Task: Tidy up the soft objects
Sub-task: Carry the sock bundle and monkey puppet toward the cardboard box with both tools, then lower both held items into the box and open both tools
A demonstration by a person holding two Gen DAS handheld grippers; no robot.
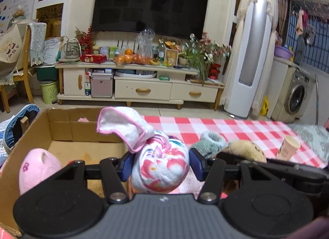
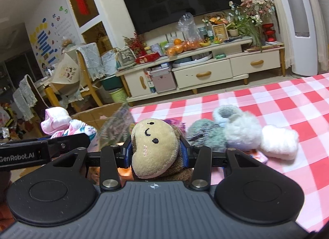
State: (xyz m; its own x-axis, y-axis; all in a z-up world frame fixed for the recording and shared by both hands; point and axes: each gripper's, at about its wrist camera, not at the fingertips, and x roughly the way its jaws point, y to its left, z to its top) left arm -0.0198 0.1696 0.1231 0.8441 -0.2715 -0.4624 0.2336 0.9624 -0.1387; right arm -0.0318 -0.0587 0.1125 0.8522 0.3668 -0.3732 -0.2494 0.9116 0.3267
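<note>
Left gripper [image 1: 160, 163]: fingers [image 1: 126, 166] clamped on a floral cloth bundle [image 1: 162, 169], its pink-edged white corner flopping up beyond the fingertips. The bundle is held at the right-hand wall of the cardboard box [image 1: 61, 136], which lies left of and ahead of these fingers. A pink plush [image 1: 39, 169] already rests inside the box, near its front left corner.

Right gripper [image 2: 155, 149]: fingers [image 2: 185, 152] closed on a tan plush toy [image 2: 154, 146], embroidered face upward, held above the bench [image 2: 287, 105].

Beyond and to the right of the right fingers, on the checked cloth, a grey-green fluffy item [image 2: 207, 134], a pale blue fluffy slipper [image 2: 236, 127] and a white fluffy piece [image 2: 279, 144] lie touching one another. A paper cup [image 1: 289, 147] stands further right in the left view.

Assessment: transfer step in hand, both loads lifted. Next move calls for carrying the bundle leftward over the box floor and releasing, then the plush likewise. Three fluffy items remain to collect.
</note>
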